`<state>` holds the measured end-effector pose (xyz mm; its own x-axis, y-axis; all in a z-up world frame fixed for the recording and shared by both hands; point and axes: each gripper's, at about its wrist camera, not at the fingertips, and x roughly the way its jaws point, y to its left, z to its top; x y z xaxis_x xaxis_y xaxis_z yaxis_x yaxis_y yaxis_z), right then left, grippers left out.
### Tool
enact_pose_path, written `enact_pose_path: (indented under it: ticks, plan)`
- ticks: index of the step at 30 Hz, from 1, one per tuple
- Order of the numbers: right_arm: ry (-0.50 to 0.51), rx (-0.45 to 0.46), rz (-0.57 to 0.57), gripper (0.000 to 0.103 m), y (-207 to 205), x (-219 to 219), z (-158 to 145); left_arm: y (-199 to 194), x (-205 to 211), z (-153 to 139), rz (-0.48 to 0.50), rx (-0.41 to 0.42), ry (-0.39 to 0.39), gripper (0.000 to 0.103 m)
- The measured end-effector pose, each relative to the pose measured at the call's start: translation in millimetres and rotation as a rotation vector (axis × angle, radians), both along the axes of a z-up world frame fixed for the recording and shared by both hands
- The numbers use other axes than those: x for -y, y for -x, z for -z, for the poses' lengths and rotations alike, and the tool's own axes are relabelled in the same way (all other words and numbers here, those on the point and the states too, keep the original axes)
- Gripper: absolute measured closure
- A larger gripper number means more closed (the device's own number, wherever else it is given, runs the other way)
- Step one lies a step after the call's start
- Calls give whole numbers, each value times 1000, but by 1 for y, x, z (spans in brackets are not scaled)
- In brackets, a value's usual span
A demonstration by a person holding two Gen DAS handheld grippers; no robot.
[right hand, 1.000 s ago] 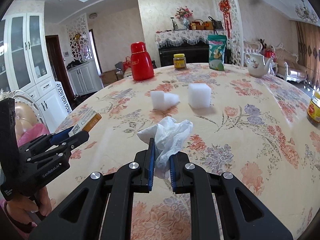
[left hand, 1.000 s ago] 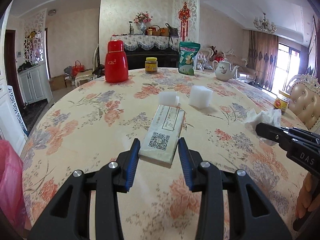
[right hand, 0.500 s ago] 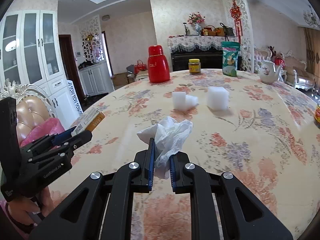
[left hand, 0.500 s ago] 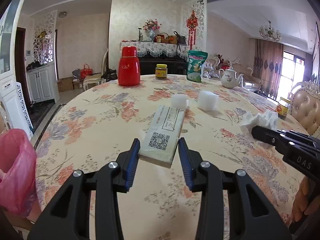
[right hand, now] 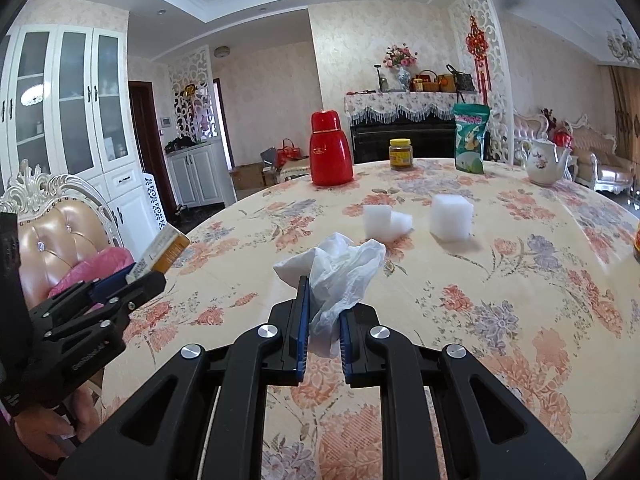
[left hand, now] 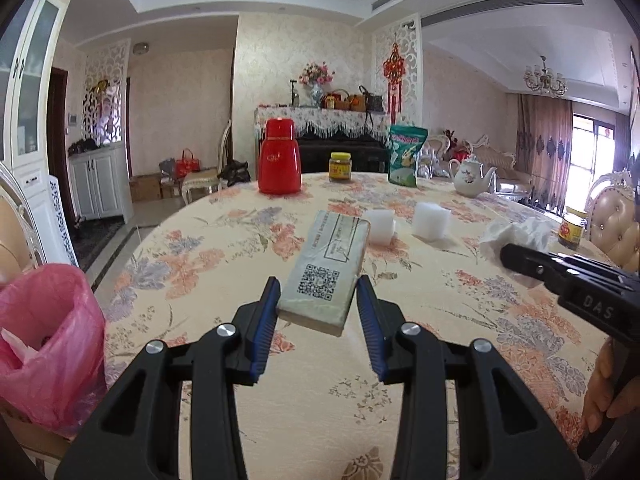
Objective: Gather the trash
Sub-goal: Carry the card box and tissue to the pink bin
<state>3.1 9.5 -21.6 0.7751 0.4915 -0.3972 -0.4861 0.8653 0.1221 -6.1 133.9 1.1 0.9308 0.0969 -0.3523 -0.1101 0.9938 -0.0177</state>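
Left gripper (left hand: 318,304) clamped on a flat carton (left hand: 329,260) with a QR code on top, blue fingers (left hand: 266,320) pressing its two long sides, carton held clear above the floral tabletop (left hand: 224,240) and sticking out forward. Same carton seen edge-on in the right wrist view, orange side showing, above the tabletop's left rim. Right gripper (right hand: 323,322) nearly closed, pinching a crumpled white tissue (right hand: 336,272) that bulges up and forward from between the fingers, lifted off the tabletop. Pink trash bag (left hand: 48,344) low at far left, beside and below the tabletop edge, open at the top with something pale inside. Two white foam blocks (right hand: 450,216) resting on the tabletop past both grippers, near each other but apart. Further back: red thermos (left hand: 279,156), yellow-lidded jar (left hand: 340,167), green snack bag (left hand: 406,156), white teapot (left hand: 472,176). Padded chair (right hand: 60,240) behind the left gripper.
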Motion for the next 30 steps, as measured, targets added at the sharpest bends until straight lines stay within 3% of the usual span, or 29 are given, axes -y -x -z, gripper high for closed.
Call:
enact_pose_path:
  ticks: [6, 16, 30]
  plan:
    - [28, 13, -56, 89, 0, -22, 0, 9, -11, -4, 1, 22, 11, 64]
    - [48, 33, -186, 89, 4, -77, -5, 24, -48, -5, -82, 29, -3, 64]
    - [108, 29, -487, 89, 25, -201, -6, 84, -139, -7, -301, 36, 13, 64]
